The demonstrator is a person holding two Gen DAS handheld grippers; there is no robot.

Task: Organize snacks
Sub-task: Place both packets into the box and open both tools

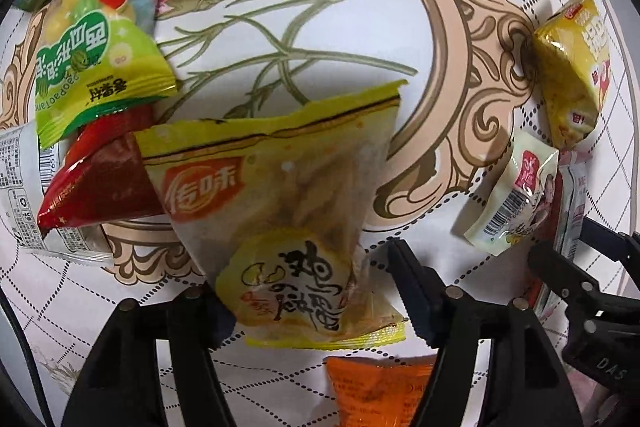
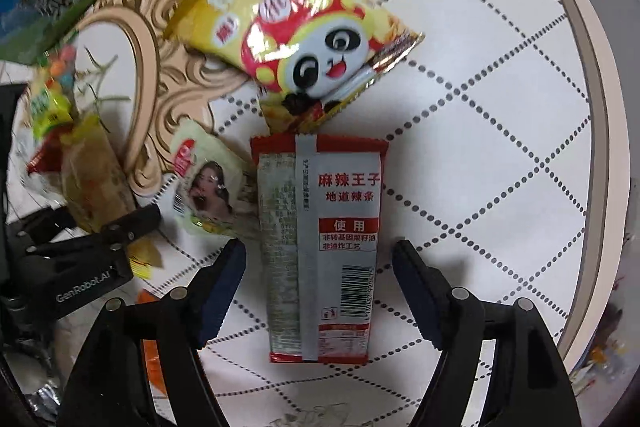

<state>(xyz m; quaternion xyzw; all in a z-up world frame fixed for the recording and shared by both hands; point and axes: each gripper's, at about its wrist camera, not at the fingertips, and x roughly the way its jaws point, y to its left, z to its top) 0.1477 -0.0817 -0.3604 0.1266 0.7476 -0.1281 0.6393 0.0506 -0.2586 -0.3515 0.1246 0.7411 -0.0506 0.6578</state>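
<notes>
Right gripper [image 2: 320,291] hangs wide open over the red pack [image 2: 320,247], with one blue pad on each long side of it and no pad touching it yet. This pack lies flat and face down on the table [image 2: 500,147], out toward the round right edge, with its top end just under the panda bag [image 2: 296,39] and the pale pack [image 2: 208,183] close on its left. I think the step now is to grab the red pack, so the gripper should drop straight down until the pads sit low beside the pack, then close slowly on its middle. Go too far forward and the panda bag may get pinched too. A flat, slick pack can slip, so squeeze it firmly and lift it gently. Left gripper [image 1: 320,291] looks open as well, with the yellow pack [image 1: 280,211] lying loose between its fingers; I cannot tell if a pad touches it. That pack lies nearer the middle of the table, leaning on the red bag [image 1: 100,183] and the green candy bag [image 1: 100,55] in a small heap, with an orange pack [image 1: 376,387] just below it. Keep the two grippers apart so they do not bump.
</notes>
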